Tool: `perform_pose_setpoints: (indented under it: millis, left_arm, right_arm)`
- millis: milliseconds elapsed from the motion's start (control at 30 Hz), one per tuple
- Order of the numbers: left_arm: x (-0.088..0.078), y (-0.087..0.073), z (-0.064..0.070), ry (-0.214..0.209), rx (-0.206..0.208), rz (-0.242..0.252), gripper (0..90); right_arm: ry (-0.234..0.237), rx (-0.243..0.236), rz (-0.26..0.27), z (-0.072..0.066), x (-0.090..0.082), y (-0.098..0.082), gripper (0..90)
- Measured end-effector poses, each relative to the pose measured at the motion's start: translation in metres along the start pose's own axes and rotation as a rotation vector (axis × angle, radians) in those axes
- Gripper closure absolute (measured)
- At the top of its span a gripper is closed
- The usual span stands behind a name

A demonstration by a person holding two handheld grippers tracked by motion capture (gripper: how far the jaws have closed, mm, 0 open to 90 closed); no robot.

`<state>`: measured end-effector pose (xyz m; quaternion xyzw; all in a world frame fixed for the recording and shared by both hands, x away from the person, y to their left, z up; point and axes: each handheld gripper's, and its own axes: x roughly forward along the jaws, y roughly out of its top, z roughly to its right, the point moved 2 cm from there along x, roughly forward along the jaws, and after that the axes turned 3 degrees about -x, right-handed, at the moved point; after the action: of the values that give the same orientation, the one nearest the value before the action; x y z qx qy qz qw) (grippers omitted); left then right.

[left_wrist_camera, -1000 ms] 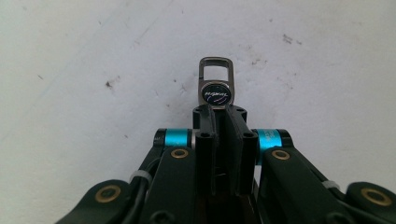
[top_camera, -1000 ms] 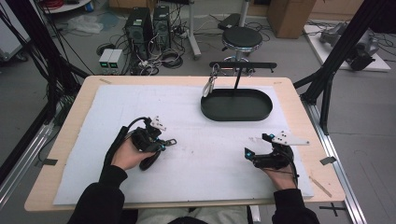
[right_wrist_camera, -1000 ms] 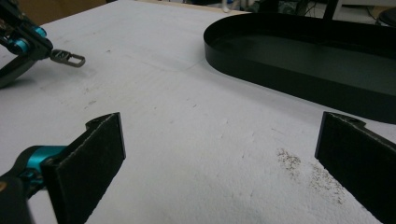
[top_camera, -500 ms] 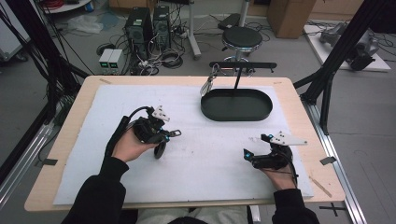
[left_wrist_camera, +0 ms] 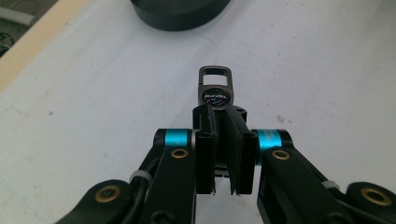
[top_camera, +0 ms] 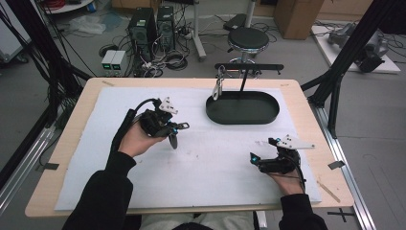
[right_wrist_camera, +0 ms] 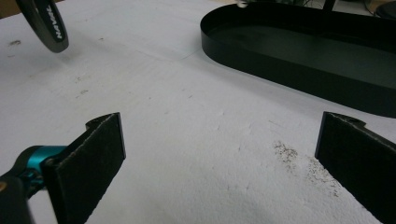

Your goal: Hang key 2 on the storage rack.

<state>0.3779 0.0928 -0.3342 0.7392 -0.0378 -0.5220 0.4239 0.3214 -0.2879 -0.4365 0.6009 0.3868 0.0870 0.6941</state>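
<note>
left gripper (left_wrist_camera: 219, 116): pinched shut on carabiner keychain (left_wrist_camera: 215, 89), held above the white mat (top_camera: 215, 163), left of tray (top_camera: 242, 108)
right gripper (top_camera: 258, 160): spread wide, empty, low over mat
handling: likely light, rigid metal, slick; grip on flat body, leave loop end free
stand: hook bar (top_camera: 249, 67) behind tray, another clip (top_camera: 219, 86) hanging

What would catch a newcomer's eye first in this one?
The left hand-held gripper, raised over the white mat, is shut on a dark metal carabiner. Beyond it stands a black oval tray with a hanging bar; the right hand-held gripper rests open near the front edge.
</note>
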Motion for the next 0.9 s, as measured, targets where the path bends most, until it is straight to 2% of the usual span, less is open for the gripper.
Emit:
perform_pose_setpoints:
  millis: [367, 900]
  left_arm:
    - [-0.009, 0.037, -0.001, 0.011, 0.038, 0.038, 82.5]
    - [-0.005, 0.072, -0.015, 0.008, 0.024, 0.087, 82.6]
  right_arm:
    - [-0.013, 0.007, 0.000, 0.002, -0.001, 0.000, 0.9]
    - [-0.022, 0.010, -0.004, 0.003, -0.001, -0.001, 0.9]
